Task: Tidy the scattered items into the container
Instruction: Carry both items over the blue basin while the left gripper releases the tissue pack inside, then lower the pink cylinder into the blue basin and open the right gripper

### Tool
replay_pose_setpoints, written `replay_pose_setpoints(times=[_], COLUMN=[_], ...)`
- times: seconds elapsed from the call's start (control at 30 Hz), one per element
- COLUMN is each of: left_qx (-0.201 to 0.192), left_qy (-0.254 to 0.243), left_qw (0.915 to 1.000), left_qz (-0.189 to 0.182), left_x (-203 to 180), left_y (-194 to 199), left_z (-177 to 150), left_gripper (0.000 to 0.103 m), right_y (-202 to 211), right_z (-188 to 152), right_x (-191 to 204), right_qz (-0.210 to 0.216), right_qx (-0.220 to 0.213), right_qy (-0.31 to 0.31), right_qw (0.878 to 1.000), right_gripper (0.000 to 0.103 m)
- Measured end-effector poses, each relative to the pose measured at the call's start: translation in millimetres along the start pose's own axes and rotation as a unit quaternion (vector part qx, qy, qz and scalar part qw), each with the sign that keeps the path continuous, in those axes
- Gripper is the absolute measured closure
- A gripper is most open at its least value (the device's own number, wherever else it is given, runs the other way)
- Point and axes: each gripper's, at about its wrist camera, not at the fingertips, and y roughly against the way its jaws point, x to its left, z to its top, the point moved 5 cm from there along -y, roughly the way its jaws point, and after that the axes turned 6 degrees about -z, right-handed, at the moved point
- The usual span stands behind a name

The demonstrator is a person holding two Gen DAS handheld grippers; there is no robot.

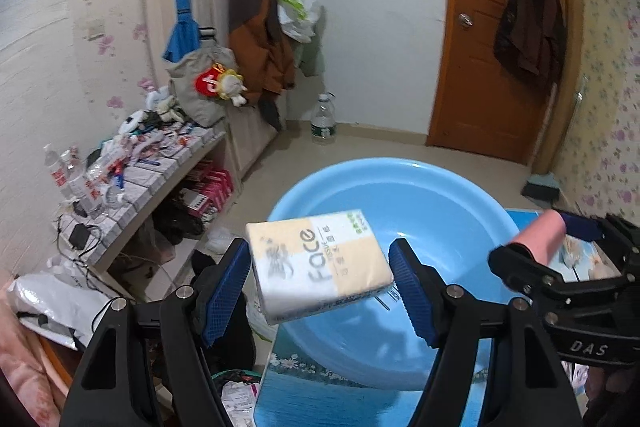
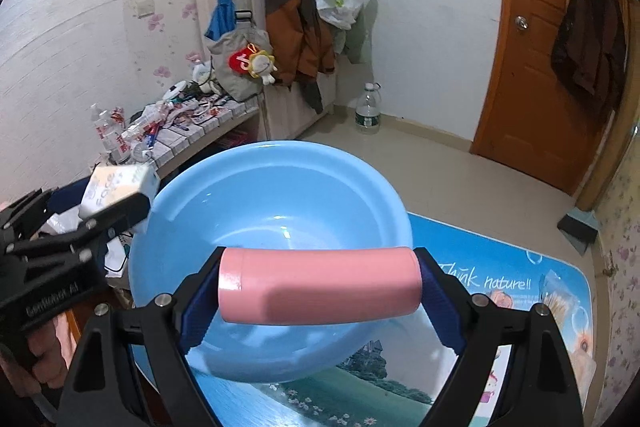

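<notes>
A light blue basin [image 1: 420,187] [image 2: 224,183] stands on a small table with a printed blue mat [image 2: 500,275]. My left gripper [image 1: 320,291] is shut on a pack of face tissues [image 1: 320,267], held above the basin's near left rim. My right gripper [image 2: 320,287] is shut on a pink cylindrical bottle [image 2: 320,283], gripped end to end and lying crosswise over the basin's near side. In the left wrist view the right gripper [image 1: 552,247] shows at the right with the pink bottle [image 1: 540,239]. The right wrist view has the left gripper [image 2: 120,195] and tissue pack [image 2: 116,183] at its left.
A low tiled shelf [image 1: 152,183] along the left wall is heaped with bottles and wrappers. Coats [image 1: 256,7] and bags hang on the wall behind. A water bottle [image 1: 323,119] stands on the floor by the wall. An orange door [image 1: 500,27] is at the right.
</notes>
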Motion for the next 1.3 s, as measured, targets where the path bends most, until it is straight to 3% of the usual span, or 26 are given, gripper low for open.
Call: replay_pose_setpoints(times=[0.13, 0.5, 0.87, 1.13, 1.3], left_qx=[0.011, 0.033, 0.037, 0.031, 0.023], left_qy=[-0.019, -0.029, -0.02, 0.023, 0.025], left_qw=[0.9996, 0.9984, 0.9986, 0.9991, 0.9994], left_qz=[-0.019, -0.036, -0.033, -0.021, -0.008], left_x=[-5, -9, -3, 32, 43], left_y=[-9, -32, -35, -19, -12], left_z=[4, 7, -2, -10, -14], left_gripper=[0.033, 0.035, 0.034, 0.033, 0.027], right_y=[-3, -19, -26, -35, -45], right_z=[4, 4, 3, 2, 1], right_x=[3, 2, 5, 17, 37], right_qz=[-0.026, -0.035, -0.033, -0.026, -0.016], right_qx=[-0.003, 0.01, 0.011, 0.02, 0.029], right_qy=[0.012, 0.015, 0.023, 0.038, 0.056], right_qw=[1.0, 0.999, 0.999, 0.999, 0.998], right_gripper=[0.013, 0.013, 0.013, 0.013, 0.013])
